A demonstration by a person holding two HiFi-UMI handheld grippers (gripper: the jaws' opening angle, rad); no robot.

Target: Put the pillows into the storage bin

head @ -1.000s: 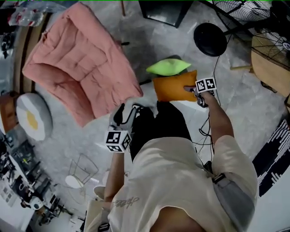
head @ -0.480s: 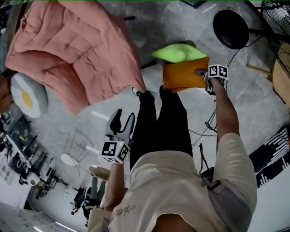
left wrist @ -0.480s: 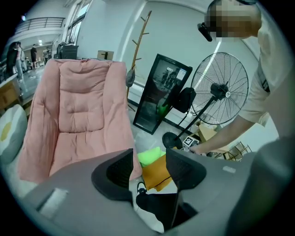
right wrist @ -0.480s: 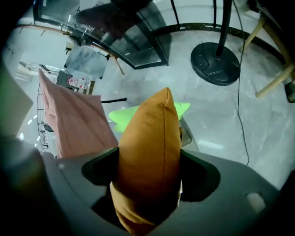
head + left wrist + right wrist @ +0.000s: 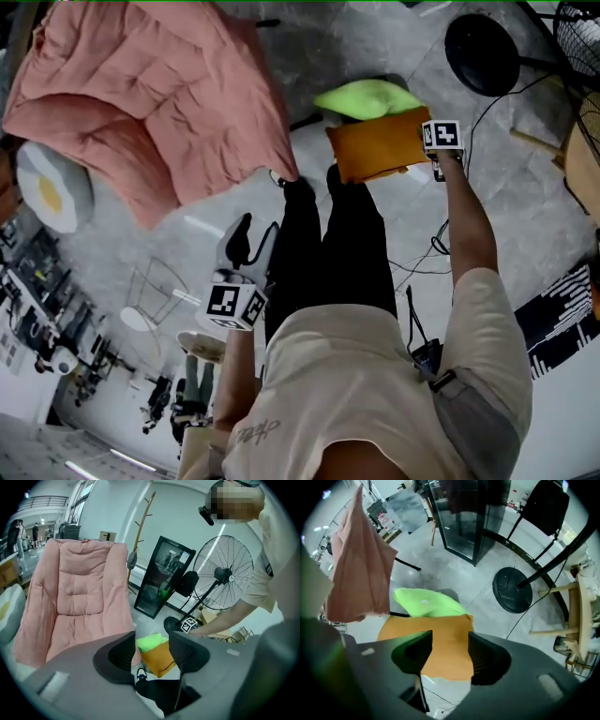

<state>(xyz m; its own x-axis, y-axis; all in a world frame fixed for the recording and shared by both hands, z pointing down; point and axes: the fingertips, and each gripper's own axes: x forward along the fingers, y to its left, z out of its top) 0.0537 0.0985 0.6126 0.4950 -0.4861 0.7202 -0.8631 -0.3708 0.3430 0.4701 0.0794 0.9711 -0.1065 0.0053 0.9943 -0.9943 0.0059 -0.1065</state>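
Jaws on your right gripper (image 5: 450,643) are closing above the orange pillow (image 5: 375,145) to grab it; left gripper (image 5: 151,646) is waiting open.

Orange fabric pillow (image 5: 375,145): bare grey floor (image 5: 525,173) at three o'clock.
Pink quilted chair (image 5: 141,94) crowds ten o'clock; black round fan base (image 5: 483,54), two o'clock.

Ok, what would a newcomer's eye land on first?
The big pink padded chair, upper left in the head view. Then the orange pillow at upper middle, a lime-green pillow beyond it; the right hand-held gripper has just been closing its jaws, orange pillow between them.
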